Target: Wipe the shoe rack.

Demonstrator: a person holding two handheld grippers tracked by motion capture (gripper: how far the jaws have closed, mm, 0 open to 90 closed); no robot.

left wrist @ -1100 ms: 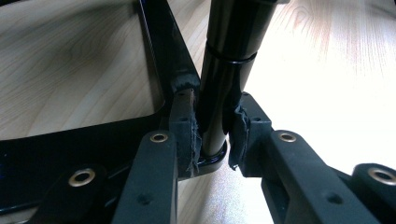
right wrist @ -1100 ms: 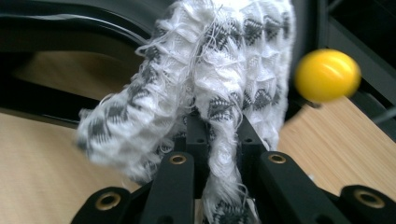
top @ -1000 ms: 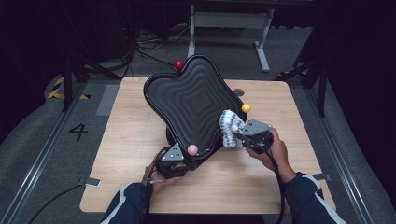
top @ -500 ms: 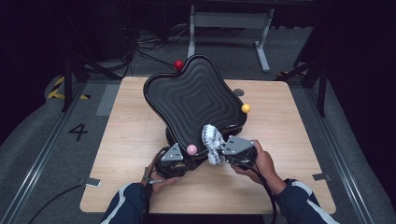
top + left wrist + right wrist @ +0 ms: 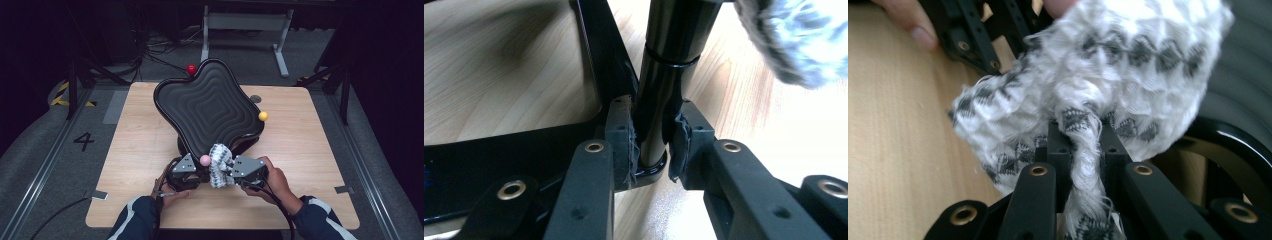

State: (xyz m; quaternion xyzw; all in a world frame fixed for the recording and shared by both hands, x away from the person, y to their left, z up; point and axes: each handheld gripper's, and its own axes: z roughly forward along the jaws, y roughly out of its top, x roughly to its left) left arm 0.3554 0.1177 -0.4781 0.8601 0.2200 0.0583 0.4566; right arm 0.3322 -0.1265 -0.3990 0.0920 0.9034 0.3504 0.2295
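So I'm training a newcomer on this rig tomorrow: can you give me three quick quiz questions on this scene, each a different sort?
1. True or false: the left tongs are shut on the black post under the seat.
2. What do the right tongs hold? A) a ball B) a cloth C) nothing
3. Fill in: the yellow ball sits at the seat's ___ edge in the high view.

Key: 1 true; 2 B; 3 right.

A lab-like test space: floor cables point(image 5: 150, 55), hazard tape point(image 5: 62, 95), a numbered floor marking point(image 5: 84, 141)
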